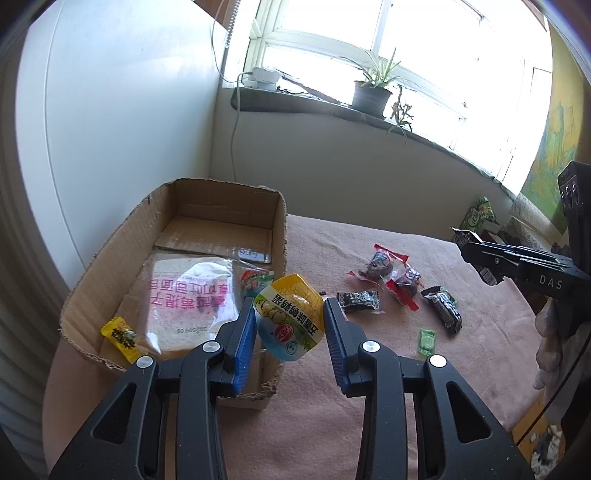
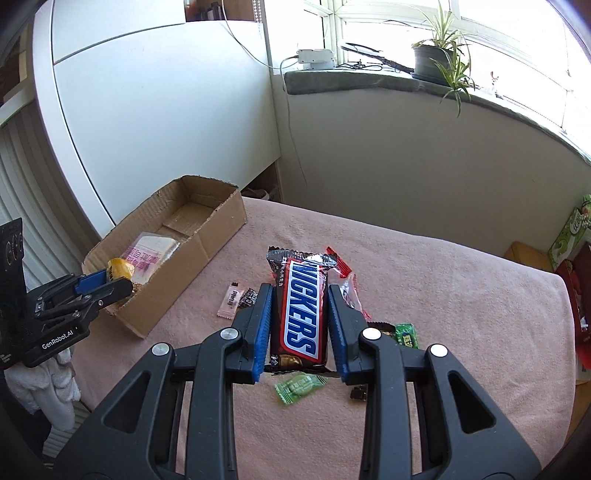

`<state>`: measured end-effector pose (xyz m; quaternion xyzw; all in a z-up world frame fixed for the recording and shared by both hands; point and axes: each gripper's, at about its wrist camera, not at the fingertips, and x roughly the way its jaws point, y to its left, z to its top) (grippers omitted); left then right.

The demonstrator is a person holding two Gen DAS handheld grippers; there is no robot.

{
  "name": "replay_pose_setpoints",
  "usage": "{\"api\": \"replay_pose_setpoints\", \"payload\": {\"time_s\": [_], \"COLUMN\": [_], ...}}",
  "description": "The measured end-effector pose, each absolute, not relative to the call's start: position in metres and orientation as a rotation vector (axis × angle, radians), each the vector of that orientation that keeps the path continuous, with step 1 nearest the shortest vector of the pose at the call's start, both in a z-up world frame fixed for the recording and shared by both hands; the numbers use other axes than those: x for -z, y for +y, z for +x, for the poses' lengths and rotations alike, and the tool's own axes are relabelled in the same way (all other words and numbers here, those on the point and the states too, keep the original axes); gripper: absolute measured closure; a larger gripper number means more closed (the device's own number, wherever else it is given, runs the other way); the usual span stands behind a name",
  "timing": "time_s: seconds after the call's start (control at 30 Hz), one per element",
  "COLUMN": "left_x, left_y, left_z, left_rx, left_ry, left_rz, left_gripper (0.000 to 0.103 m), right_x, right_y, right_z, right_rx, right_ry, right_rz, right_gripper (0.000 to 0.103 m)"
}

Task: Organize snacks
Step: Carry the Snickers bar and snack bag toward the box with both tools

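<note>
Snickers bar [image 2: 298,314] pinched in right gripper [image 2: 298,328] above pink-covered desk [image 2: 461,295]; left gripper [image 1: 290,325] pinching quail-egg pouch [image 1: 288,321] beside cardboard box [image 1: 122,236]. Carry both over box opening, lower inside, then release.

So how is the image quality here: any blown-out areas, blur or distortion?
Left wrist view: window blown out white, fisheye bends the walls, cardboard box and held yellow snack pack sharp. Right wrist view: window likewise overexposed, Snickers bar crisp, green candy slightly soft.
</note>
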<state>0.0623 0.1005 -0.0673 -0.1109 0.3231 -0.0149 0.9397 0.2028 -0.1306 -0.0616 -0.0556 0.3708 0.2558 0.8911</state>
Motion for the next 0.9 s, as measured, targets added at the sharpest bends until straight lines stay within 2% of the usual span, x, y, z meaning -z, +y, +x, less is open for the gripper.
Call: {"api": "replay_pose_setpoints", "payload": {"time_s": [0.9], "left_x": [0.078], "left_y": [0.183], "left_z": [0.047], "left_rx": [-0.118], "left_ry": [0.647], "left_rz": [-0.320], "left_gripper": [0.069], "right_x": [0.068], "right_y": [0.026], "right_z": [0.246], "right_rx": [-0.734], "right_ry": [0.789], "right_rz": [-0.235], "right_gripper": [0.073]}}
